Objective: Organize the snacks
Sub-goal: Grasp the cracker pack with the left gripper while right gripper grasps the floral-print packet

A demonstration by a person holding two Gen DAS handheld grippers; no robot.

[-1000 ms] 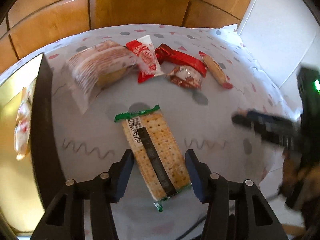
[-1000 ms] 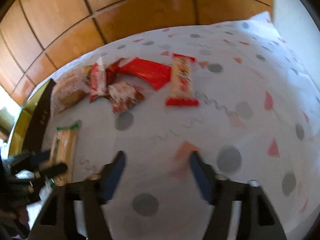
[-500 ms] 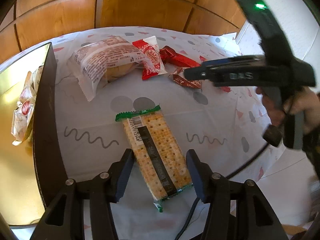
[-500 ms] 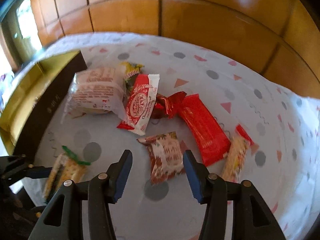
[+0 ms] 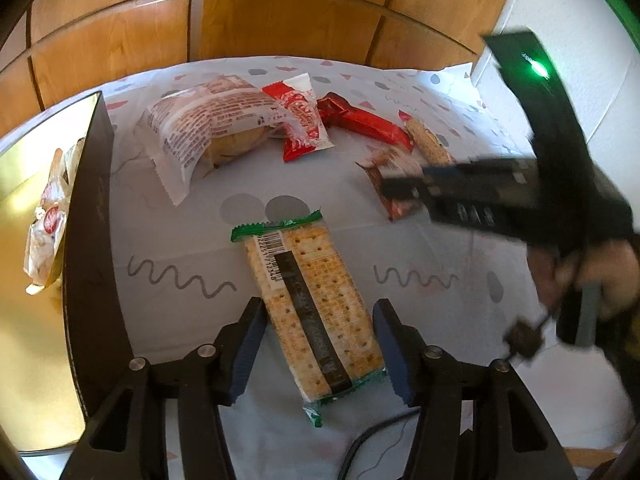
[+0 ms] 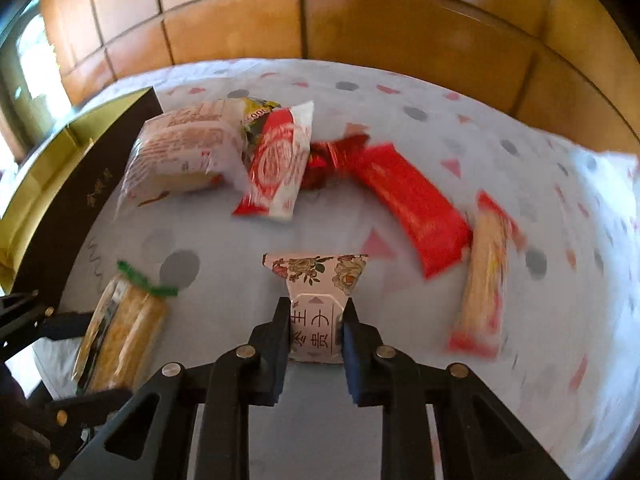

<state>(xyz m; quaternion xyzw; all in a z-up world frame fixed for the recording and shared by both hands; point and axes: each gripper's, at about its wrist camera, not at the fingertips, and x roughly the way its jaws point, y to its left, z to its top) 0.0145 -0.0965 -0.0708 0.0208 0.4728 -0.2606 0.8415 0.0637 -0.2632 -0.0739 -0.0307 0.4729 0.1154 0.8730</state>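
Note:
A clear cracker pack (image 5: 312, 312) with green ends sits between the pads of my left gripper (image 5: 318, 332), which is shut on its long sides; it also shows as the cracker pack (image 6: 120, 340) low on the left in the right wrist view. The jaws of my right gripper (image 6: 316, 316) are closing, their pads pressing the sides of a small floral packet (image 6: 320, 272) on the dotted cloth. The left wrist view shows the right gripper (image 5: 400, 192) blurred, on that floral packet (image 5: 396, 200).
Behind lie a bread pack (image 6: 180, 152), a red-and-white packet (image 6: 280, 168), a red bar (image 6: 412, 200) and a long biscuit pack (image 6: 484, 276). A gold box with a dark wall (image 5: 88, 240) at the left holds a wrapped snack (image 5: 48, 216). A cable (image 5: 380, 436) runs below.
My right gripper swung in over the snack pile, came down around the floral packet and shut on it. The left gripper has stayed put with the cracker pack.

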